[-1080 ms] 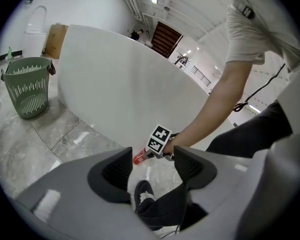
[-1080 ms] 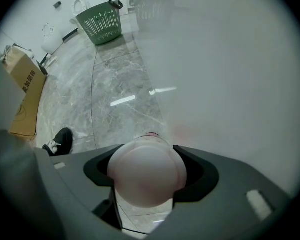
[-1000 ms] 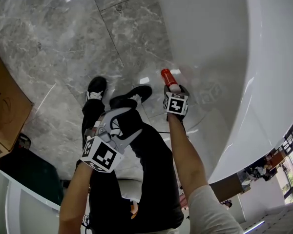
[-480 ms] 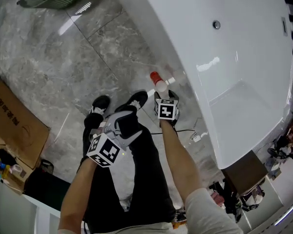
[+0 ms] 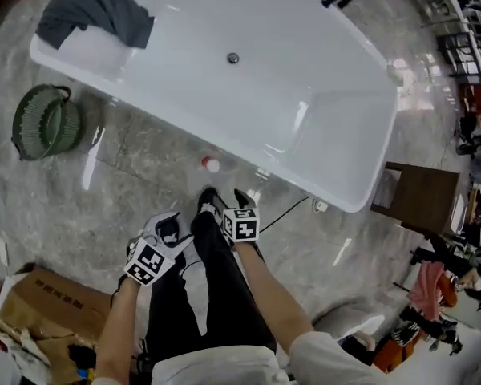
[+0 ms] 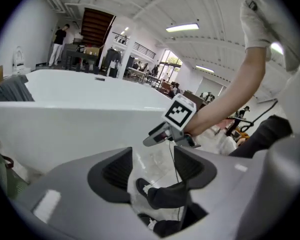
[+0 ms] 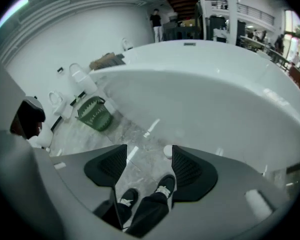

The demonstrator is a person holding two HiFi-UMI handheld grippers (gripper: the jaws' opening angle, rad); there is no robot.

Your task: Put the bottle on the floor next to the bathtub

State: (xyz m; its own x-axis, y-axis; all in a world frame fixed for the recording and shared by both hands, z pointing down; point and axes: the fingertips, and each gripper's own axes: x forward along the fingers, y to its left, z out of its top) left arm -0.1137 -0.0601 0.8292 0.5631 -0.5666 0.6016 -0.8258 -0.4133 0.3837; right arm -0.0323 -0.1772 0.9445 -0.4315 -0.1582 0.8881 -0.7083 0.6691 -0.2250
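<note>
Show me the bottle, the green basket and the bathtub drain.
bottle (image 5: pixel 211 164), head view, its top.
green basket (image 5: pixel 45 127), head view, bare inside.
bathtub drain (image 5: pixel 233 58), head view, its centre.

— Where does the bottle (image 5: pixel 211 164) stand?
— On the floor (image 5: pixel 144 175), just beside the bathtub's (image 5: pixel 305 79) near wall, midway along.
— And the ends?
— Basket (image 5: pixel 46 121) by the left end, wooden stand (image 5: pixel 421 195) by the right; cloth (image 5: pixel 96 10) over the left rim.
</note>
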